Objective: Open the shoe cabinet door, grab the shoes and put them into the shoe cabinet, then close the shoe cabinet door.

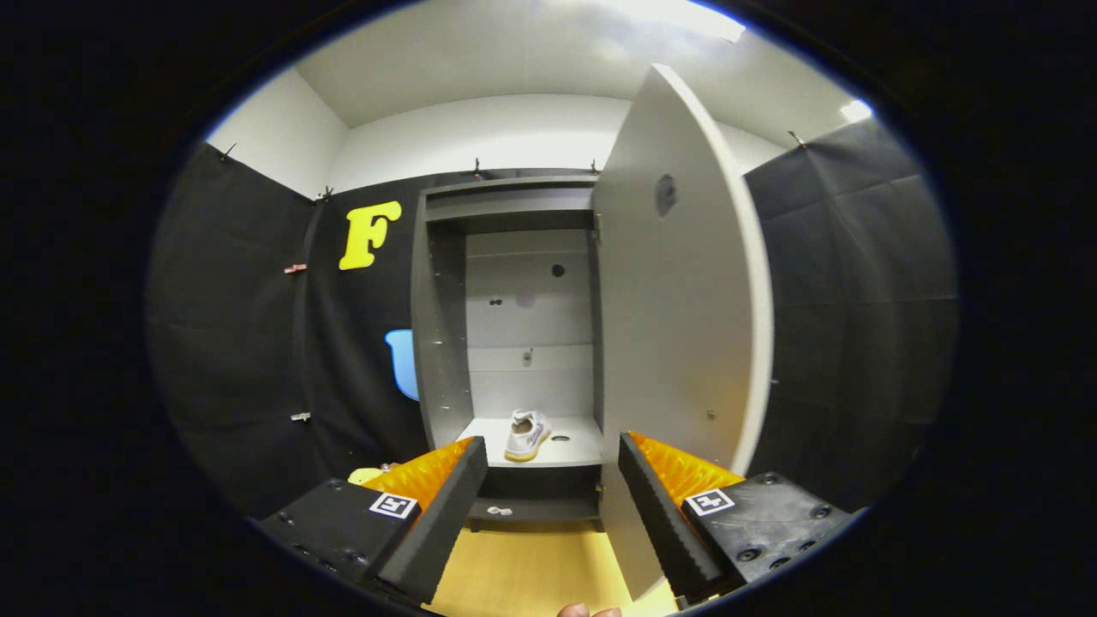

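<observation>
- Straight ahead of the gripper [553,480] stands the cabinet [441,343], a tall grey box set against the black cloth wall [231,343].
- The door [677,326] is swung wide open on the cabinet's right side, its inner face turned toward the camera. Its lower edge reaches down beside the right finger [664,523].
- Inside, one white shoe [526,434] sits on the bottom shelf [578,450], upright, its heel toward the camera. It lies beyond the fingers, in line with the gap between them.
- A small round hole [560,438] shows in the shelf just to the right of the shoe.
- The back panel [527,317] is pale grey, with a dark round hole near its top and a few smaller marks lower down.
- A dark round spot [666,194] marks the upper part of the door.
- The gripper is released: its two fingers stand well apart, with nothing between them. The left finger [437,531] and the right one point toward the cabinet's base.
- Below the cabinet and between the fingers lies a light wooden floor [531,574].
- A fingertip [587,611] of the person shows at the very bottom, behind the fingers.
- White wall and ceiling [480,68] rise above the cloth.
</observation>
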`<state>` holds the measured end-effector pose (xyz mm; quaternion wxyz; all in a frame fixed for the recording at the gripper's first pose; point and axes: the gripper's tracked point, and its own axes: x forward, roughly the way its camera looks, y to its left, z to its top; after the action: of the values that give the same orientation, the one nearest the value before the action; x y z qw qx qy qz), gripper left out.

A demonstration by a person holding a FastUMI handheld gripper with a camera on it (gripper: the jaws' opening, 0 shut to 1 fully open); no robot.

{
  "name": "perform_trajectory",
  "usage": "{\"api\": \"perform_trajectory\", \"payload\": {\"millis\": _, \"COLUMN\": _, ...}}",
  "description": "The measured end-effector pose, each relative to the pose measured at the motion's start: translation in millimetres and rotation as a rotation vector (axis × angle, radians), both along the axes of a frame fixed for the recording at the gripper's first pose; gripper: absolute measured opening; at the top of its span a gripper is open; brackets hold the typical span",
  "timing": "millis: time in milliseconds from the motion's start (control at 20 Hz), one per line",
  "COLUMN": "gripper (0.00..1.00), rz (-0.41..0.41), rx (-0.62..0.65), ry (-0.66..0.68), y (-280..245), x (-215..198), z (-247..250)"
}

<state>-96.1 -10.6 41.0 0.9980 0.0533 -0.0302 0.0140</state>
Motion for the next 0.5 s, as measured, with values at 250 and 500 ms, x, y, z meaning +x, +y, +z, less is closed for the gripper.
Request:
{"api": "perform_trajectory", "payload": {"millis": 250, "gripper": 0.97, "rz": -0.170, "rx": -0.015, "ry": -0.041, "y": -88.8, "x": -21.3, "z": 6.5}}
{"api": "perform_trajectory", "payload": {"millis": 500, "gripper": 0.97, "rz": -0.293, "rx": -0.019, "ry": -0.006, "y": -159.3, "x": -11.6, "z": -8.2}}
